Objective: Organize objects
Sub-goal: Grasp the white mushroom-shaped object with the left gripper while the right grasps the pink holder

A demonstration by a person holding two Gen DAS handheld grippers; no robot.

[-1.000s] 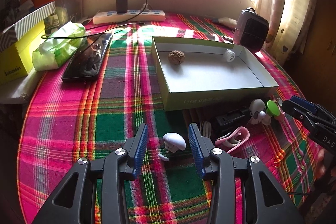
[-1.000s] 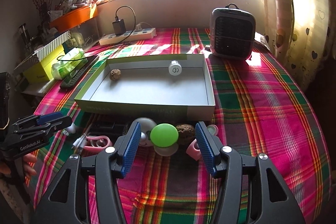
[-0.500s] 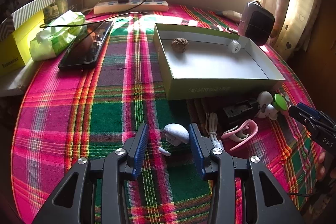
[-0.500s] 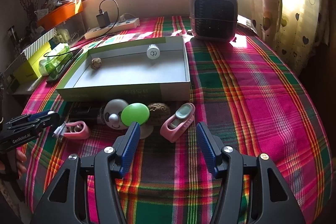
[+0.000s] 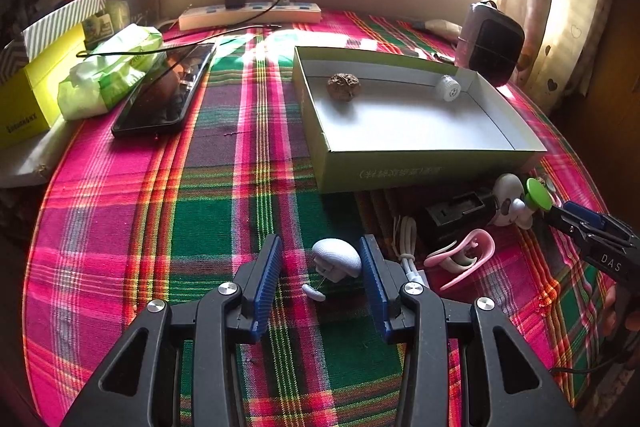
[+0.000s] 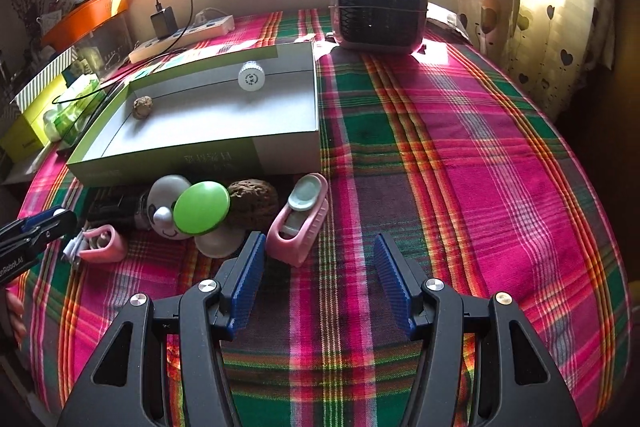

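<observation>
- Left gripper (image 5: 320, 267): jaws apart, white hook (image 5: 337, 261) between them, unpinched; centre it before closing.
- Right gripper (image 6: 318, 277): jaws apart, empty; pink clip (image 6: 301, 227) just ahead-left.
- Box (image 5: 424, 163): ahead.

- Shallow green box (image 6: 192, 163), open, holds a walnut (image 6: 143, 107) and a white knob (image 6: 251, 77).
- Just before its front wall: second walnut (image 6: 254, 201), green-capped toy (image 6: 202, 207), pink clip (image 6: 300, 223).
- White mushroom-shaped piece (image 5: 337, 259), further out front.

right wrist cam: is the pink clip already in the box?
No, the pink clip lies on the tablecloth in front of the box, whose floor holds only a walnut and a white cap.
</observation>
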